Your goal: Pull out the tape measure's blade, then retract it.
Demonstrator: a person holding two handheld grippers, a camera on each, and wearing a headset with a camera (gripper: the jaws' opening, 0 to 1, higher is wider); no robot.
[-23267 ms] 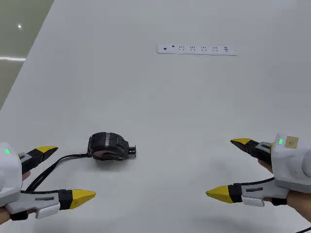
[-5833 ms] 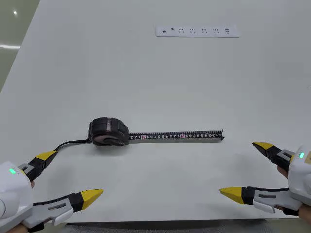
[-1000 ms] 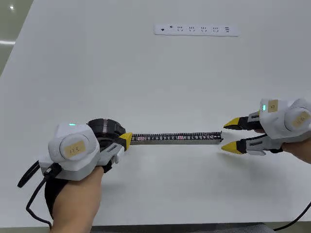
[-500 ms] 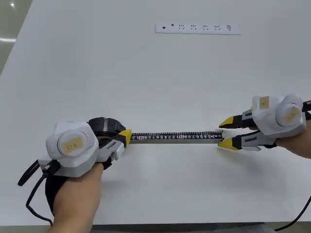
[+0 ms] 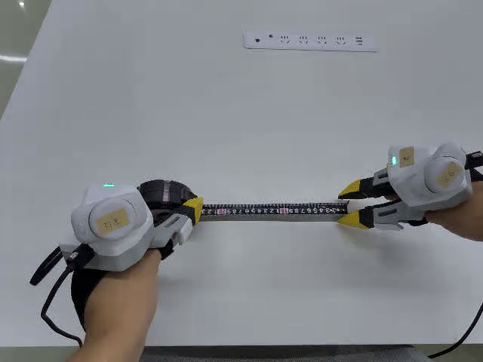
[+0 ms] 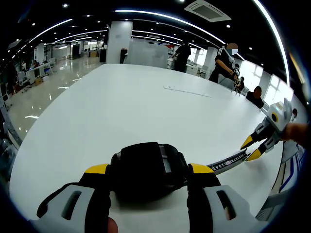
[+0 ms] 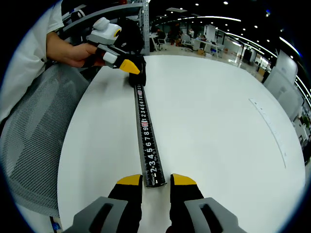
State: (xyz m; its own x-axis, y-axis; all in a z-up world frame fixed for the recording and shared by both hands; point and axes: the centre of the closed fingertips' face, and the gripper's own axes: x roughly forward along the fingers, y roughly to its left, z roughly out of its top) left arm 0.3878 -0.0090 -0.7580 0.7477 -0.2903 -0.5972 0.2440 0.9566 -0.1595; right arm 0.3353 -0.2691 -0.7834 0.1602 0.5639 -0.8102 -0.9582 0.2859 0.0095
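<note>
The left gripper point(image 5: 186, 216) is clamped on the tape measure's black case point(image 6: 148, 167) at the left of the white workbench point(image 5: 249, 136). From it the blade point(image 5: 275, 210) lies pulled out flat to the right, so the first half looks done. The right gripper point(image 5: 349, 204), jaws slightly apart, straddles the blade's end without clearly pinching it; retracting remains

White flat-topped bench point(image 5: 249, 121): broad and matte.
Long white plastic power strip point(image 5: 309, 41): lay flat near the bench's far edge.
Grey mesh chair point(image 7: 34, 121): stood beside the bench.
Glossy floor point(image 5: 19, 30): reflected lights.
</note>
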